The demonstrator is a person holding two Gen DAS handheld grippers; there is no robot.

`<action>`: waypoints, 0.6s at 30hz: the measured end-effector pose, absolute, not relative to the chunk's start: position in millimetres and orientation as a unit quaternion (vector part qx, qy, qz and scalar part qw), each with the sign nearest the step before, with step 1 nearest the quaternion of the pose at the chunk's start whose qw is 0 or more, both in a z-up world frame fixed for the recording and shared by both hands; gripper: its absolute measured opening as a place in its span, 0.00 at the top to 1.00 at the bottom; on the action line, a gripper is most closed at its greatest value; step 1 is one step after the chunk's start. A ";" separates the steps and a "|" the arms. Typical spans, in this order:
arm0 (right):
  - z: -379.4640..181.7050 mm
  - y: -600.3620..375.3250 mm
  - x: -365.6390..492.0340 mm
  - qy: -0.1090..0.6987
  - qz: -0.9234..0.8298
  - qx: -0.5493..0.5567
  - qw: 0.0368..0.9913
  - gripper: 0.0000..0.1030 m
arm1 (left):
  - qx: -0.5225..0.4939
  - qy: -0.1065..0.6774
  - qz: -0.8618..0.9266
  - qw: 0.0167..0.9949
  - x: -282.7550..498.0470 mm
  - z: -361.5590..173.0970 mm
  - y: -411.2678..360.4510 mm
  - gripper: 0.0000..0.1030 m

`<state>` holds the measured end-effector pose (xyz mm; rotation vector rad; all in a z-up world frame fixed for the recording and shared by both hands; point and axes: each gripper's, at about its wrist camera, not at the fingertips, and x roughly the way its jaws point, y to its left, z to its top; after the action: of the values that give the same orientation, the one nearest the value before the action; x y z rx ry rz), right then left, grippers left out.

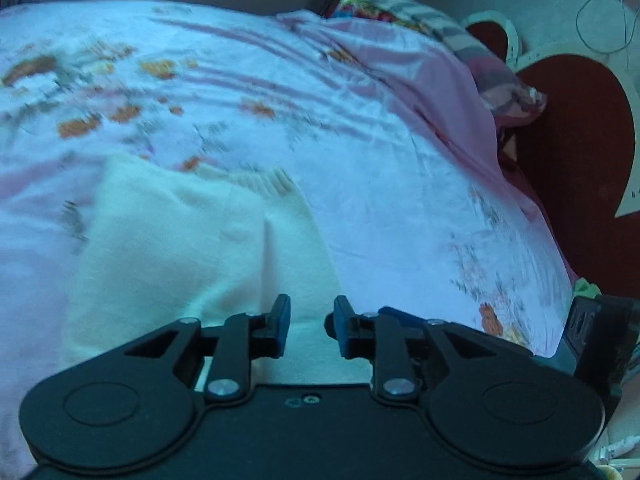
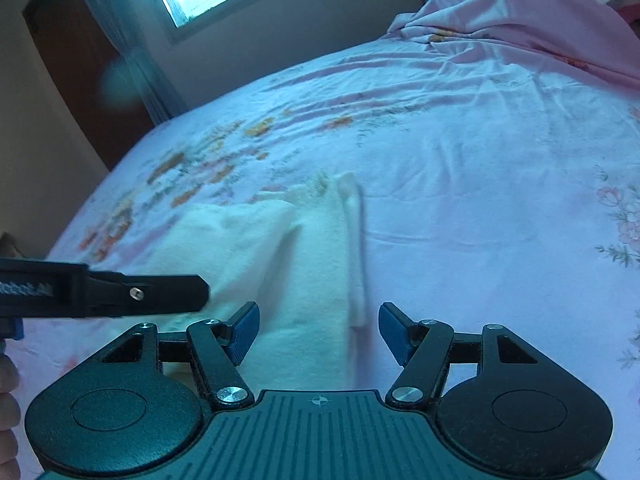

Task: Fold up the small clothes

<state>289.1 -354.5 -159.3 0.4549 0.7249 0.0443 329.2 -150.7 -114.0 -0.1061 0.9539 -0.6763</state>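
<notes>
Bedsheet [image 2: 460, 128], pink with orange and green flowers, fills nearly all I see through both cameras, stretching ahead of my tongs and to either side of them. Up beyond my left tongs' reach, a pink cover [image 1: 420, 80] lies heaped at the far right, with a striped, patterned bundle [image 1: 460, 36] behind it; I cannot tell what that bundle is. No basket, box or other container shows in either view, so I have nothing to report inside one.

Next in size is the cream garment [image 1: 180, 240], a small knitted piece lying flat on the sheet, just ahead of and below both tongs. From the right wrist it shows a folded edge running up between the fingers' line, blurred.

My left tongs [image 1: 308, 326] hang above the garment's near edge, jaws parted by a narrow gap, nothing pinched between the blue pads. My right tongs [image 2: 319, 332] stand wide and released over the same cloth, empty. The left tool's side crosses into the right view at the left, near a hand [image 2: 8, 400].
</notes>
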 end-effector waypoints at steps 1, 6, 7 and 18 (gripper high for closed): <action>-155.9 -349.3 291.5 0.348 0.031 0.223 0.910 0.36 | -0.041 0.442 -0.307 0.842 328.9 -108.1 -144.7 0.79; -163.7 -325.6 310.9 0.374 0.074 0.264 0.886 0.37 | -0.002 0.444 -0.232 0.865 332.4 -119.6 -96.2 0.79; -169.6 -321.3 318.1 0.382 0.076 0.275 0.879 0.37 | 0.003 0.446 -0.222 0.867 331.9 -126.0 -88.9 0.79; -189.8 -292.6 370.1 0.411 0.080 0.280 0.864 0.86 | 0.000 0.408 -0.196 0.892 328.0 -152.2 -71.8 0.75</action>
<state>370.1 -292.6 -189.8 0.5863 0.8612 0.1668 328.0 -71.8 -152.2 -0.0007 0.8458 -0.4067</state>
